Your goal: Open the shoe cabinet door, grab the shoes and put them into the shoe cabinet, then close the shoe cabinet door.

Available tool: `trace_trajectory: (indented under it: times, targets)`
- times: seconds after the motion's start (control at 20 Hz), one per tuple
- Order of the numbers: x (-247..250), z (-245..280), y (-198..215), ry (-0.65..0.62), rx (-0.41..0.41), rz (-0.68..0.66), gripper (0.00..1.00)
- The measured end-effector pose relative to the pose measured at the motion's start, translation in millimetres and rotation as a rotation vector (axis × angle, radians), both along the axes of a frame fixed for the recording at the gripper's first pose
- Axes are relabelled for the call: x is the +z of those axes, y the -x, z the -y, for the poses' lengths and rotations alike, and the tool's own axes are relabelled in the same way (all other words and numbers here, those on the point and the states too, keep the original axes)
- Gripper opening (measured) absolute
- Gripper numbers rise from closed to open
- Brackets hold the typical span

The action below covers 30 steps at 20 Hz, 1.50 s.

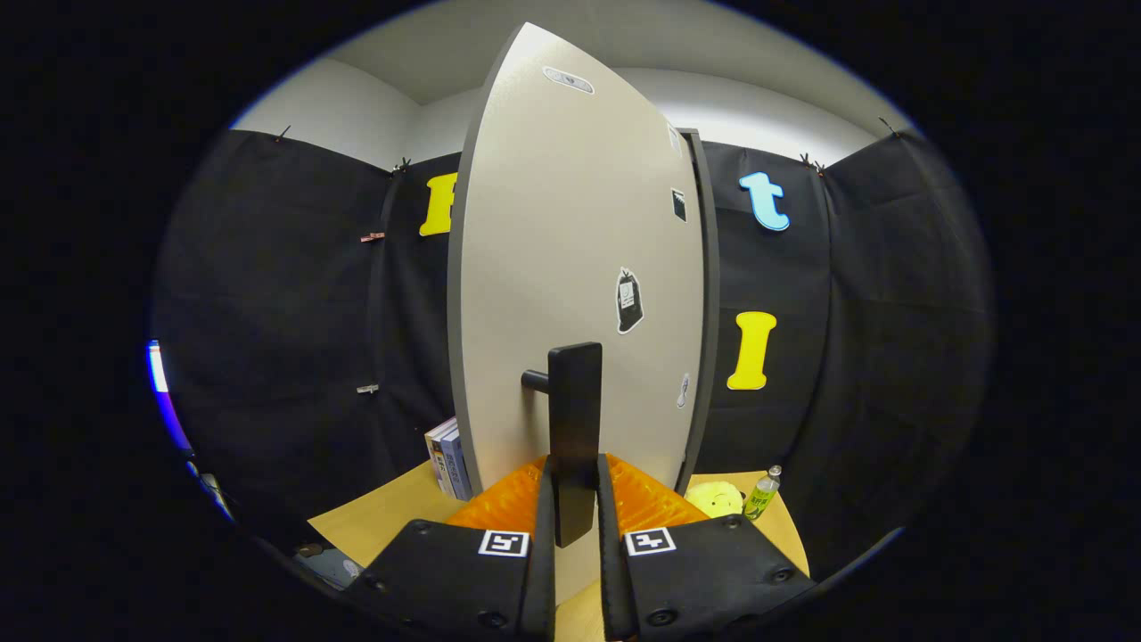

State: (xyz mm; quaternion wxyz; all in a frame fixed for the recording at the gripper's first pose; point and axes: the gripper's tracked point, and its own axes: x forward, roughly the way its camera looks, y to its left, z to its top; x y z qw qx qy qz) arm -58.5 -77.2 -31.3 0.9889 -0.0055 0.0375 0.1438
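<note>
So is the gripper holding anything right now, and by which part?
Yes: the gripper is shut on the flat black door handle of the pale grey cabinet door, both fingers pressing its lower end.

Fisheye rides tool (570,508), faces forward, very near cabinet door (570,267), handle (574,428) between fingers.

Cabinet door (570,267): tall pale grey-beige panel, dark edge band, upright, swung partly open, seen at slant, leading edge toward 9 o'clock, hinge side toward 3 o'clock. Few stickers on face, biggest one at 2 o'clock from handle. Handle (574,428): dark flat vertical bar on short round post, low on door. Gripper (572,499): handle's lower end sits between fingers at 12 o'clock, both fingers close against bar; firm pressing unclear. Shoes: cannot tell from here.
</note>
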Motion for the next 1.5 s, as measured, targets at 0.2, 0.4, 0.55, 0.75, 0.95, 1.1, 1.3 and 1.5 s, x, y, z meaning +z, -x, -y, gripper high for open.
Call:
trace_trajectory:
  times: [0.2,0.4,0.55,0.75,0.95,1.1,1.3,1.5]
  targets:
    - [3.0,32.4,8.0,0.007,-0.048,0.007,0.24]
    - [11.5,60.7,22.2,0.004,-0.083,0.039,0.24]
    - [20.7,92.3,43.3,-0.004,-0.142,0.053,0.24]
    - [43.3,112.0,80.5,-0.011,-0.189,0.127,0.24]
    - [37.1,101.9,98.1,-0.02,-0.171,0.131,0.24]
    - [28.9,82.4,103.9,-0.017,-0.136,0.12,0.24]
    - [21.9,57.6,106.7,-0.008,-0.087,0.108,0.24]
    - [10.9,42.9,109.3,-0.001,-0.052,0.087,0.23]
